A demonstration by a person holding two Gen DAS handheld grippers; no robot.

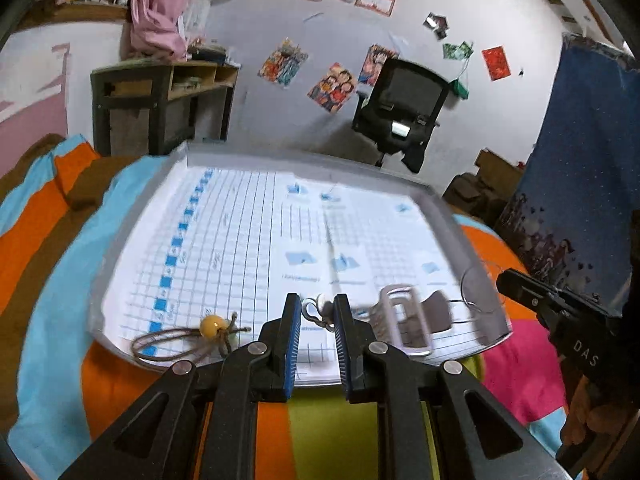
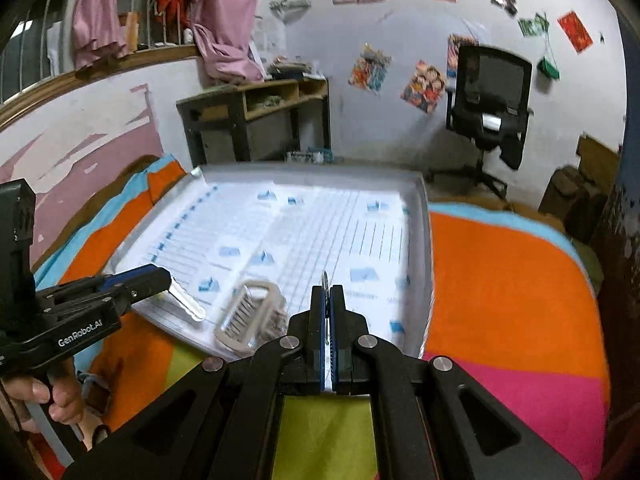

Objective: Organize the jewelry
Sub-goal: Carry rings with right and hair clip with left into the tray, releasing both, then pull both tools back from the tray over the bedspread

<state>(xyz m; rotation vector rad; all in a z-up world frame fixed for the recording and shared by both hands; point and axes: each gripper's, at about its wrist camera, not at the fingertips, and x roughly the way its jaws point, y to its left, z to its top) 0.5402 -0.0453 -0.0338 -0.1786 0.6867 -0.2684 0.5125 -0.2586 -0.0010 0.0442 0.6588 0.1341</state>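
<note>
Holding: my left gripper [image 1: 316, 314] stands apart around a small white looped earring [image 1: 318, 310]; my right gripper [image 2: 329, 312] is clamped on a thin wire hoop [image 2: 325, 280].
Risk: the earring could slip off the shallow grey paper-lined tray [image 1: 280, 160] if I close off-centre.

I count one tray [image 1: 132, 184] with one printed sheet [image 1: 248, 240] in it. On it: one cord with a yellow bead [image 1: 212, 325], one grey hair claw clip [image 1: 404, 320], one small white piece [image 1: 320, 308], blurred, one thin wire hoop [image 1: 476, 292]. Two grippers: left gripper [image 1: 317, 320], right gripper [image 2: 328, 312]. One office chair [image 1: 400, 100], one desk [image 1: 160, 96].
</note>
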